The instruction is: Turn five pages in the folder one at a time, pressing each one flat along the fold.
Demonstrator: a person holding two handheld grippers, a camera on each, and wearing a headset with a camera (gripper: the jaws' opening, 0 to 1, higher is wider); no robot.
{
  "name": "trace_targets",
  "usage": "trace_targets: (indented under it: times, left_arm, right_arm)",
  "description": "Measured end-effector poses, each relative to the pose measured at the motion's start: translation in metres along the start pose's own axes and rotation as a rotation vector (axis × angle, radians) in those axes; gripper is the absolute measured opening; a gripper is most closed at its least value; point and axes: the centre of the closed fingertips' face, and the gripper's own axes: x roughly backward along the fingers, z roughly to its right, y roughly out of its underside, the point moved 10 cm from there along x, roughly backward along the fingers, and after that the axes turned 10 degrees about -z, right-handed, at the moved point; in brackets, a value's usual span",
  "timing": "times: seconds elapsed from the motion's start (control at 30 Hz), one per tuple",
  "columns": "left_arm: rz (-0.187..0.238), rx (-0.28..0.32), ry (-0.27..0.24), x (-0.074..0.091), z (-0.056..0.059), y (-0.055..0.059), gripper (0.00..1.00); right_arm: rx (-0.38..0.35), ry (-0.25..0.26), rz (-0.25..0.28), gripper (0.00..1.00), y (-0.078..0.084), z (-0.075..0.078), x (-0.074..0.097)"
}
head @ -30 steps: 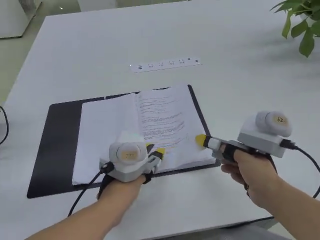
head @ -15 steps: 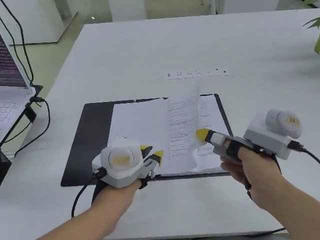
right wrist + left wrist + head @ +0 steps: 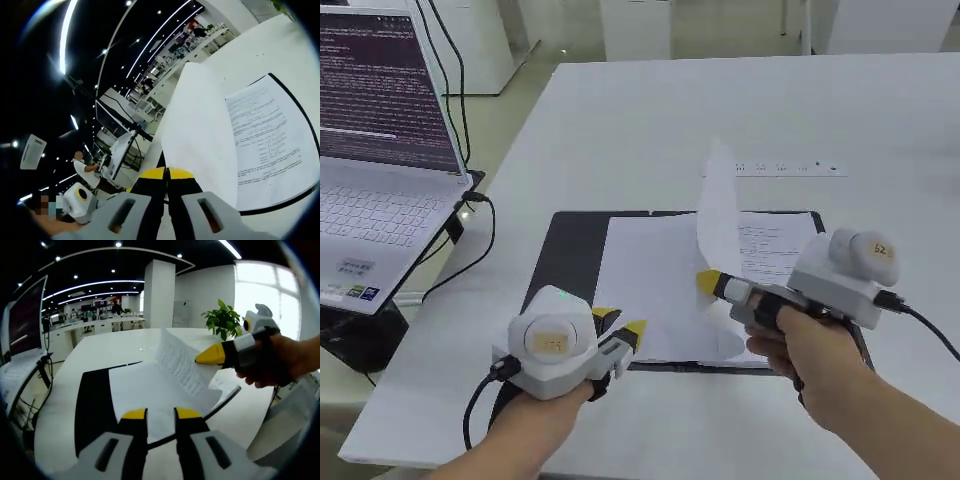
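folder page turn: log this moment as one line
phase: page mid-turn | right gripper: shut on page, held up over folder | left gripper: open, at folder's near edge | fold press: not yet

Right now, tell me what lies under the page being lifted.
Under the lifted page, pinched upright in the right claw, lies the next printed page on the right side of the folder. Its part nearest the fold is hidden behind the raised sheet.

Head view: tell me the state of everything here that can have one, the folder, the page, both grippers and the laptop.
folder: open, lying flat.
page: lifted, standing nearly upright.
right gripper: shut on the page.
left gripper: open, holding nothing.
laptop: lid open, screen lit.
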Motion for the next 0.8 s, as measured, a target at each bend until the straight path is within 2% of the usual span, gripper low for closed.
trace_targets:
  times: [0.1, 0.3, 0.43, 0.63, 0.8]
  left_arm:
    - [-0.001, 0.012, -0.021, 0.01, -0.011, 0.004, 0.19]
    - [0.005, 0.046, -0.057, 0.029, -0.03, 0.01, 0.18]
    - [0.009, 0.05, -0.075, 0.04, -0.04, 0.014, 0.18]
    - [-0.007, 0.064, -0.096, 0.05, -0.048, 0.024, 0.18]
    - [-0.021, 0.07, -0.101, 0.051, -0.051, 0.031, 0.18]
  right_arm:
    - [0.007, -0.008, -0.029, 0.0, 0.003, -0.008, -0.016]
    - [0.017, 0.0, -0.093, 0.0, 0.008, -0.008, -0.054]
    - [0.008, 0.007, -0.122, 0.0, 0.014, -0.009, -0.073]
    - [0.0, 0.023, -0.167, 0.0, 0.024, -0.008, -0.095]
    - [0.002, 0.051, -0.207, 0.0, 0.031, -0.003, -0.108]
